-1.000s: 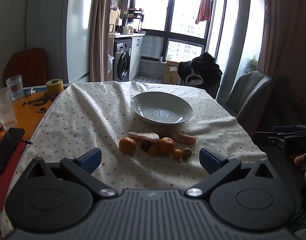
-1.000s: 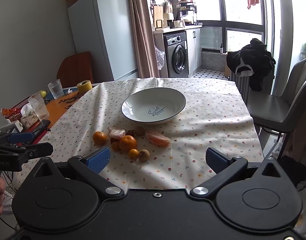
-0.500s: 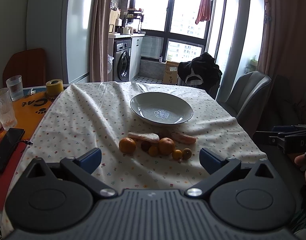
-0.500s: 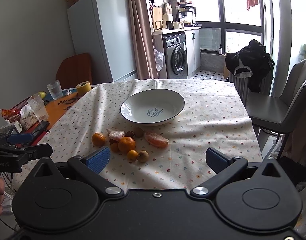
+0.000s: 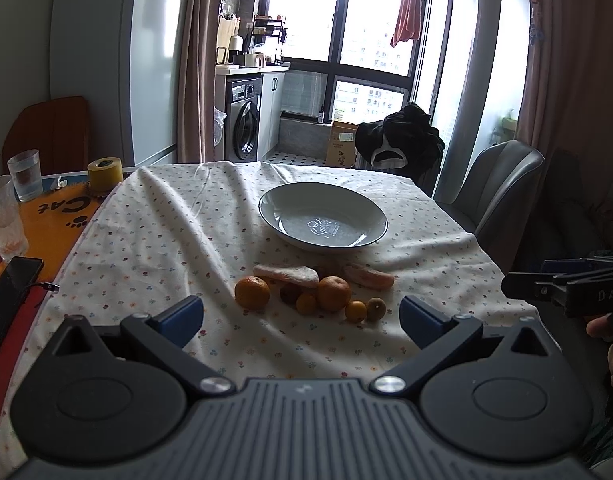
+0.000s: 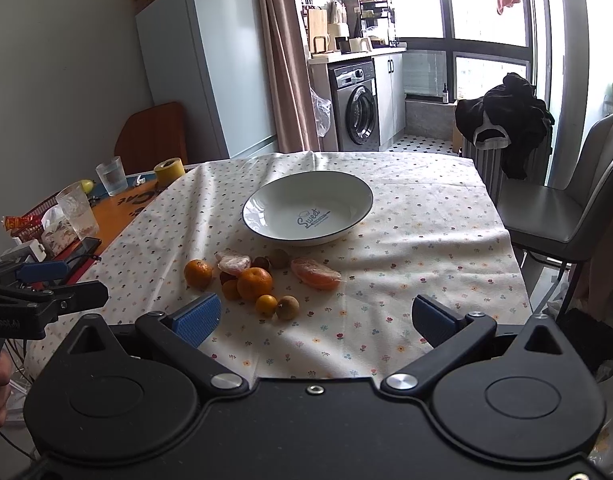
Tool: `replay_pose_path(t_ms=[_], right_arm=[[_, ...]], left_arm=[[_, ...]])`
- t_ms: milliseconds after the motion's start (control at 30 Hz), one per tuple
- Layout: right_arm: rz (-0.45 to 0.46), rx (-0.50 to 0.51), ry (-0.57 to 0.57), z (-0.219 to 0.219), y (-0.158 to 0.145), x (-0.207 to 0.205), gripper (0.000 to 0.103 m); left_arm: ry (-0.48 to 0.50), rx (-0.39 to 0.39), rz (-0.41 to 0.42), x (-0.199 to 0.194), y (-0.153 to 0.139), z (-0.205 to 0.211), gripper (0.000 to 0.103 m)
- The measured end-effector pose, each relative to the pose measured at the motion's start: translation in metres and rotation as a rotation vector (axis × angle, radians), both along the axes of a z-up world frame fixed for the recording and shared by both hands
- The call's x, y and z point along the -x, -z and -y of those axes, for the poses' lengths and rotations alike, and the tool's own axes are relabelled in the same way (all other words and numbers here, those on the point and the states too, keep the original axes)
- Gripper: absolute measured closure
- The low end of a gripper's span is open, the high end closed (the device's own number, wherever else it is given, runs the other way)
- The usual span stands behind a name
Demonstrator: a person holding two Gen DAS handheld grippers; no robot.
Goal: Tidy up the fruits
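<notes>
A white bowl (image 5: 322, 220) (image 6: 308, 208) stands empty on the floral tablecloth. In front of it lies a cluster of fruit: two mandarins (image 5: 252, 292) (image 6: 254, 283), two peeled citrus pieces (image 5: 286, 274) (image 6: 315, 274), small kumquats (image 5: 355, 311) (image 6: 266, 305) and brownish longans (image 5: 375, 308) (image 6: 287, 307). My left gripper (image 5: 300, 318) is open and empty, held back from the fruit near the table's front edge. My right gripper (image 6: 314, 318) is open and empty, likewise short of the fruit. Each gripper shows at the edge of the other's view.
At the table's left are two glasses (image 5: 24, 174), a yellow tape roll (image 5: 104, 174), a phone (image 5: 10, 296) with cable and an orange mat (image 6: 122, 208). A grey chair (image 6: 566, 216) stands at the right. A fridge and washing machine are behind.
The right gripper has drifted slightly forward and to the right, so the fruit sits a little further left in its view. The left gripper has hardly moved.
</notes>
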State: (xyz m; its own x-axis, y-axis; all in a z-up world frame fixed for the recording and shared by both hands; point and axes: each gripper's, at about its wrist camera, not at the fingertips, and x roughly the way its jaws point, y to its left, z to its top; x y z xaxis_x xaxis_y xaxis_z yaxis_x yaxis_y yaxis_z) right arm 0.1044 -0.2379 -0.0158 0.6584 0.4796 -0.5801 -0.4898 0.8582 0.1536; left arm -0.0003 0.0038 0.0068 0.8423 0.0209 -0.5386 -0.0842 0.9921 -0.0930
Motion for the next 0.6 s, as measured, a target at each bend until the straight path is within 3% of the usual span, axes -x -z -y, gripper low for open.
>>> replay_pose_path(t_ms=[233, 600], right_arm=[[-0.029, 0.008, -0.01, -0.001, 0.016, -0.011, 0.0], [-0.07, -0.062, -0.049, -0.002, 0.039, -0.035, 0.0]], left_arm=[[0.008, 0.026, -0.003, -0.017, 0.016, -0.005, 0.0], [0.027, 0.058, -0.017, -0.042, 0.039, -0.013, 0.002]])
